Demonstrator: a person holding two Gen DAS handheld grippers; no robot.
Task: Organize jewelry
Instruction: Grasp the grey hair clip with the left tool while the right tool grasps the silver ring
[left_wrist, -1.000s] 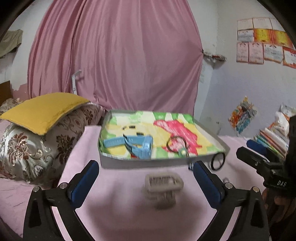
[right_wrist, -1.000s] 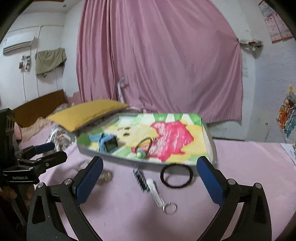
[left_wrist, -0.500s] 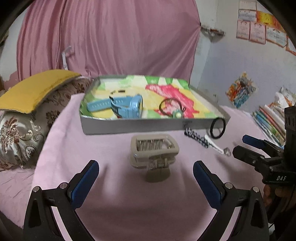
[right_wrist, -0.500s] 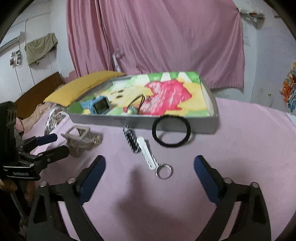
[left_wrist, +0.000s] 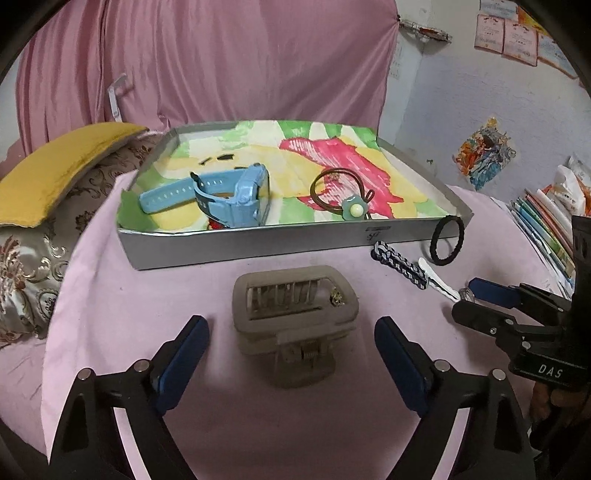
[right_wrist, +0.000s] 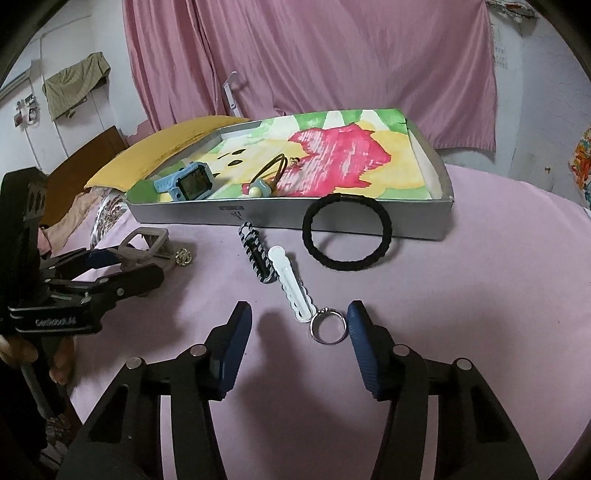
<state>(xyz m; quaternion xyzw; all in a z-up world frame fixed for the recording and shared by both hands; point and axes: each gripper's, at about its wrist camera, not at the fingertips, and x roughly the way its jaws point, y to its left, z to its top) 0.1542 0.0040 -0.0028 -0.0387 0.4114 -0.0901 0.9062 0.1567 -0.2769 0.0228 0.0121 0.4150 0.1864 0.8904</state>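
A shallow grey tray with a colourful liner holds a blue watch and a brown hair tie with a bead. My left gripper is open on either side of a beige claw clip on the pink cloth. My right gripper is open; a silver ring lies just inside its right finger. A white clip, a striped clip and a black hair band lie before the tray. A small gold earring lies by the claw clip.
A yellow cushion on a patterned pillow lies left of the tray. Stacked books sit at the right. A pink curtain hangs behind. The pink cloth's edge drops off at the left.
Both grippers have moved forward and down. The claw clip now sits between the left fingers, and the ring lies at the right gripper's right finger.
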